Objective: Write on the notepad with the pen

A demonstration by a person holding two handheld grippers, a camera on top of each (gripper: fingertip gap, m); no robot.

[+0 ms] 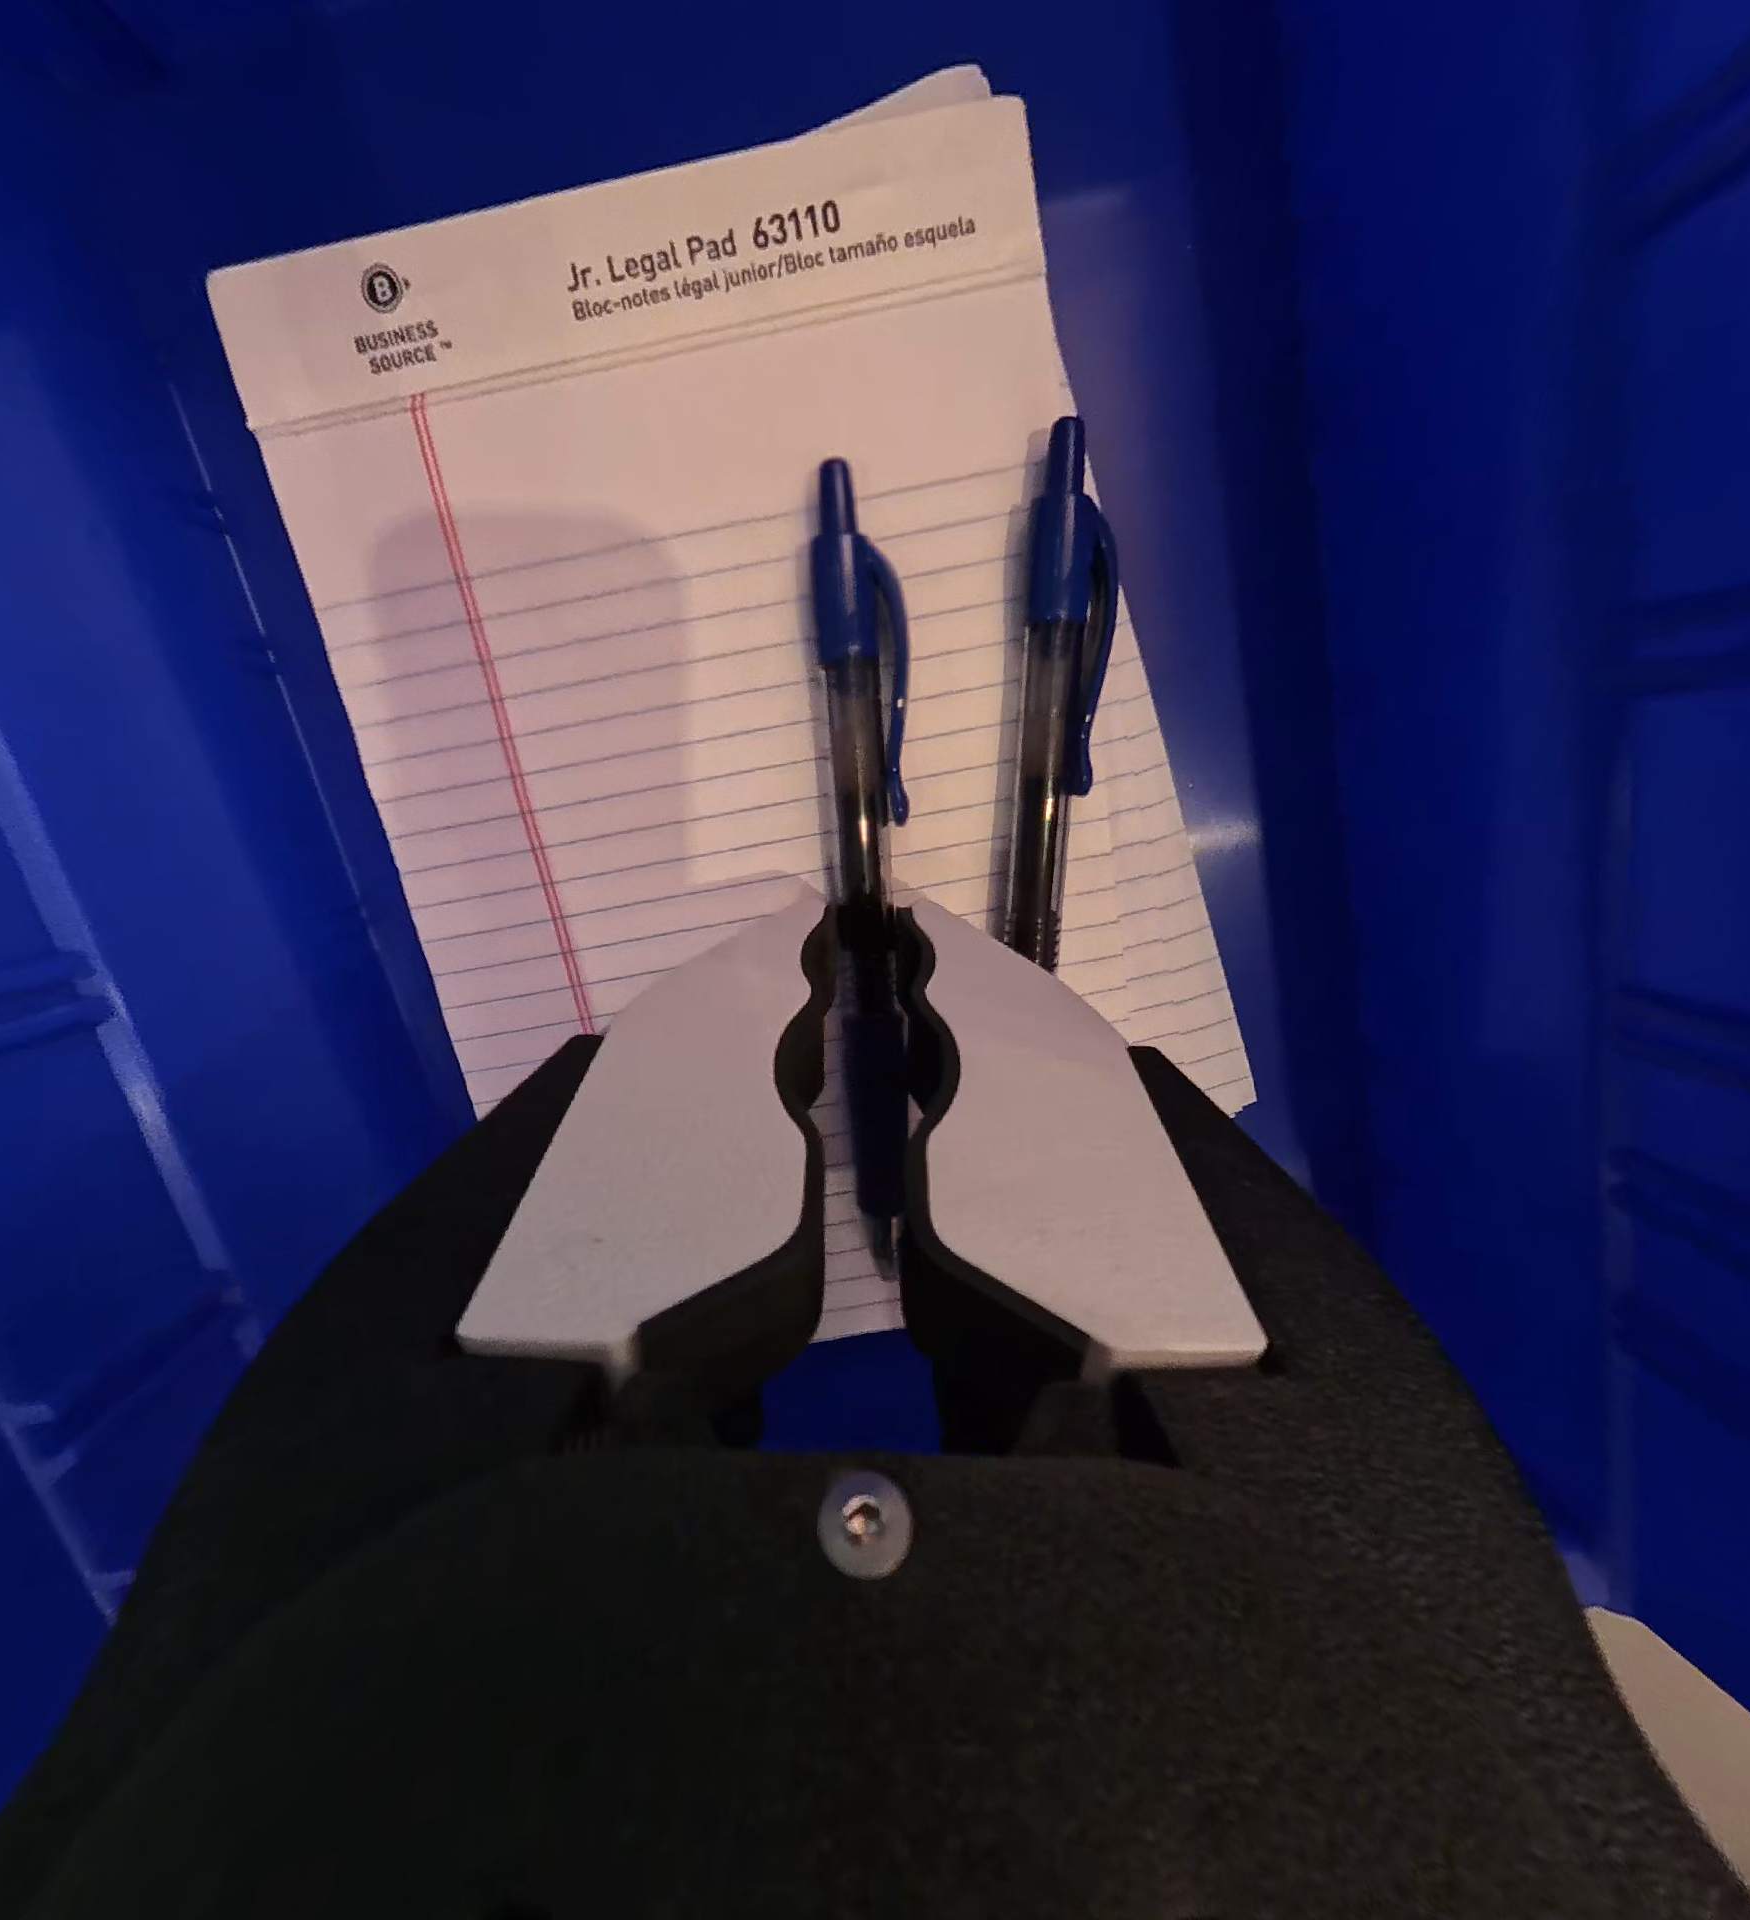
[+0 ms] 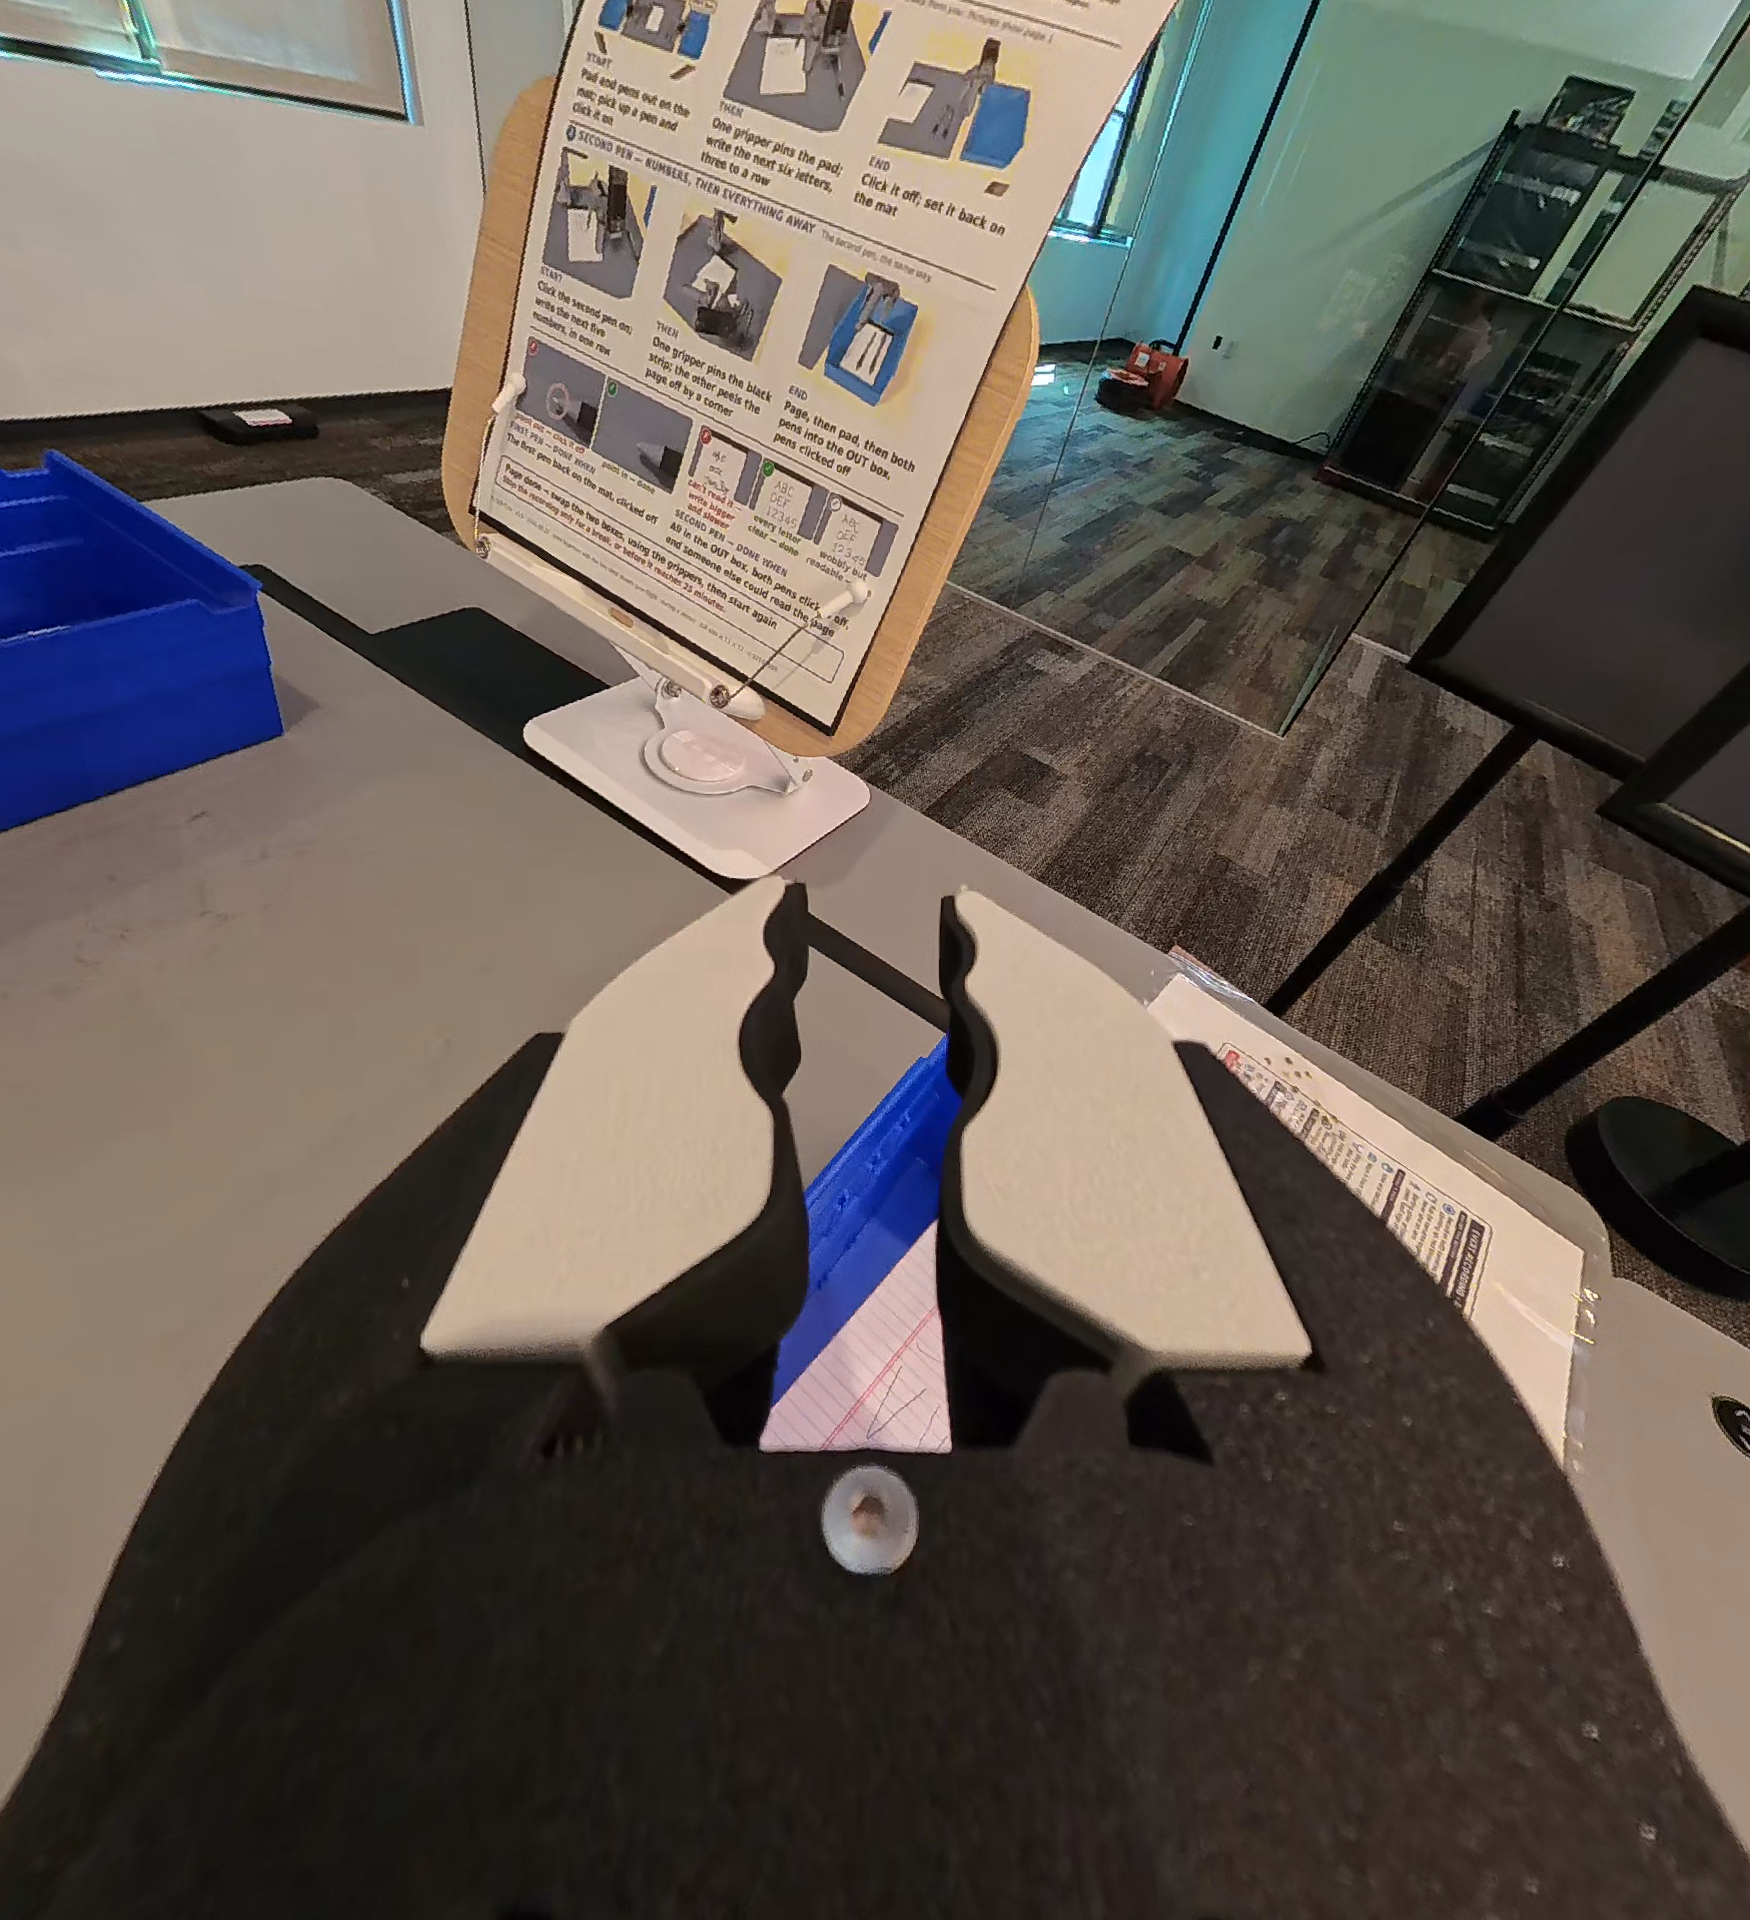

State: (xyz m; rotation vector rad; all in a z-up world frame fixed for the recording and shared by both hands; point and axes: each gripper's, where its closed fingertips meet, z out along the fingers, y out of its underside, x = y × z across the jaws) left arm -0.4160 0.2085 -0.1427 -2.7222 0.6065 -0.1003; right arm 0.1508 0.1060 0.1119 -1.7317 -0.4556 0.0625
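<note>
The left gripper's [image 1: 863, 920] pale fingers [image 1: 684, 1122] are closed around a blue pen [image 1: 855, 727] near its grip; its tip lies between the fingers, partly hidden in shadow. The barrel runs forward from the fingertips over the lined notepad [image 1: 642, 644], which lies inside a blue bin [image 1: 1473, 727]. Just right of the fingers a second pen [image 1: 1058, 665] rests on the pad's edge, its lower end cut off by the right finger. The right gripper [image 2: 871, 899] is spread with nothing between its fingers [image 2: 642, 1143]. Behind them only a sliver of lined paper [image 2: 871, 1371] and a blue bin edge [image 2: 881, 1143] shows.
</note>
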